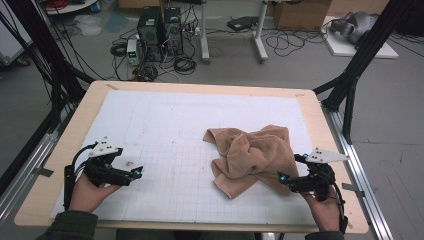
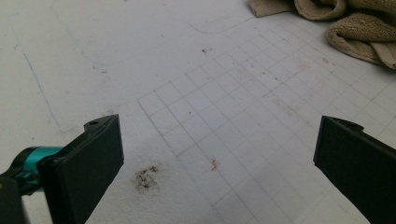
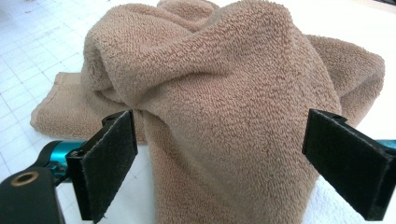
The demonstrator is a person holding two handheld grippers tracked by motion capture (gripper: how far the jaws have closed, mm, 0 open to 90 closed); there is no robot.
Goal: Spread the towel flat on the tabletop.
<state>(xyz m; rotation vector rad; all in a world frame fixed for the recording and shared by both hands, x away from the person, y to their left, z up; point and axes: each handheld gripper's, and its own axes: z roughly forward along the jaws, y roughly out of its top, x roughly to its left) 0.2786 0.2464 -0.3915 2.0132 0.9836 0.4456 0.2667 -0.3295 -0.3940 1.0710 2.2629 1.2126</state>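
Two tools work over a white gridded mat [image 1: 165, 130] that covers the tabletop [image 1: 75, 125], and a crumpled tan towel [image 1: 252, 155] serves as the landmark. Well to the left of the towel, the left tool [image 1: 134, 173] is held low over bare mat by a hand [image 1: 90, 195], its jaws spread wide with nothing between them. In the left gripper view a small dark smudge [image 2: 147, 177] lies on the mat between those jaws, and the towel's edge [image 2: 355, 28] sits far off. The towel lies bunched in loose folds on the right half of the mat. At the towel's lower right edge, the right tool [image 1: 284, 179] points into the cloth, jaws parted on either side of a raised fold [image 3: 233, 130] without pinching it.
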